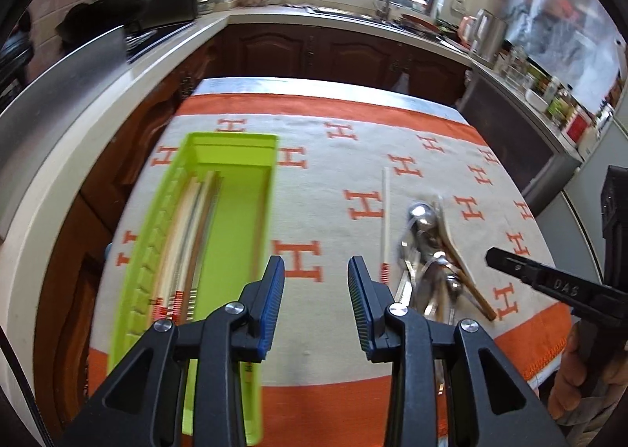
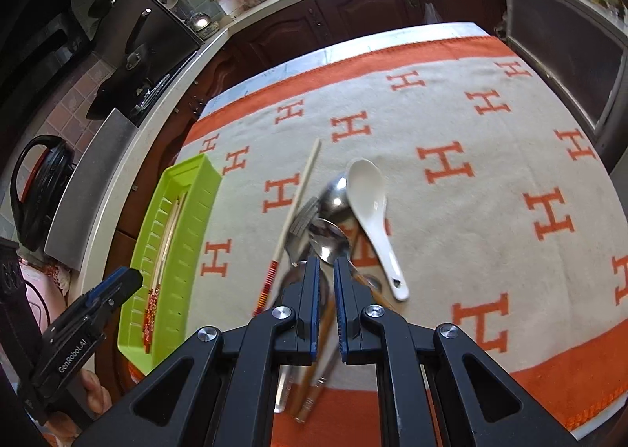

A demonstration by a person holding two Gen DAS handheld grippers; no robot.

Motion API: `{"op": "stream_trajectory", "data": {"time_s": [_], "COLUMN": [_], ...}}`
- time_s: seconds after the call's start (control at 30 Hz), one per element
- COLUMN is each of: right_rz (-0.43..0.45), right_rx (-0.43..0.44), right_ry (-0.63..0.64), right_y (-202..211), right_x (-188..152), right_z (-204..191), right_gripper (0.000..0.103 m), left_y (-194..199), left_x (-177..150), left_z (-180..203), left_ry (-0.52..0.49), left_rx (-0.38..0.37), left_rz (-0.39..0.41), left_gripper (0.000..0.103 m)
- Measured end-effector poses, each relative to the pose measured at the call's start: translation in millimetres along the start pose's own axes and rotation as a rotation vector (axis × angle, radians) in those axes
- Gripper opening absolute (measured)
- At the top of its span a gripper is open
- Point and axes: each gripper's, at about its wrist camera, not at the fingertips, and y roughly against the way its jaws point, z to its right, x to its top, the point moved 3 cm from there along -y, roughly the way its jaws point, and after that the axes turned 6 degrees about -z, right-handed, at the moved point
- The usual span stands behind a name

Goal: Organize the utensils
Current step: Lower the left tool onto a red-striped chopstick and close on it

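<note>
With my left gripper (image 1: 316,270) part-open and empty, my right gripper (image 2: 325,270), nearly shut over the pile (image 2: 333,227), may snag neighbours of the chopstick (image 2: 298,207) at eleven o'clock.

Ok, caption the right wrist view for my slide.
Right gripper, nearly shut, hovers over the spoon pile beside a loose chopstick; green tray waits left.

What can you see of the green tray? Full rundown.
The tray is lime-green plastic, long, narrow and open-topped, with a ribbed left wall. It lies flat on the cloth near the table's left edge. Several chopsticks lie lengthwise along its left side, their red-banded ends toward the camera; the right side is bare. Neither claw touches it.
</note>
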Motion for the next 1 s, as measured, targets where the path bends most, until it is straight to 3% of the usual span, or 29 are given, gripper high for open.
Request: {"op": "stream_trajectory", "data": {"time_s": [0.27, 0.67, 1.0], "right_rz": [-0.017, -0.038, -0.055], "right_rx": [0.019, 0.012, 0.011], "right_ry": [-0.055, -0.094, -0.08], "right_y": [-5.9, -22.3, -38.1], "right_x": [-13.4, -12.9, -6.9], "right_z": [47.5, 90.5, 91.4], "right_gripper": [0.007, 0.007, 0.008], "left_y": [-44.2, -105.9, -121.2], "left_x": [0.4, 0.0, 10.6], "left_z": [47.0, 48.6, 57.9], "left_ry": [-0.068, -0.027, -0.089], "left_rx": [-0.045, -0.043, 0.006], "left_rz": [-0.087, -0.212, -0.182], "left_gripper": [0.032, 0.032, 0.033]}}
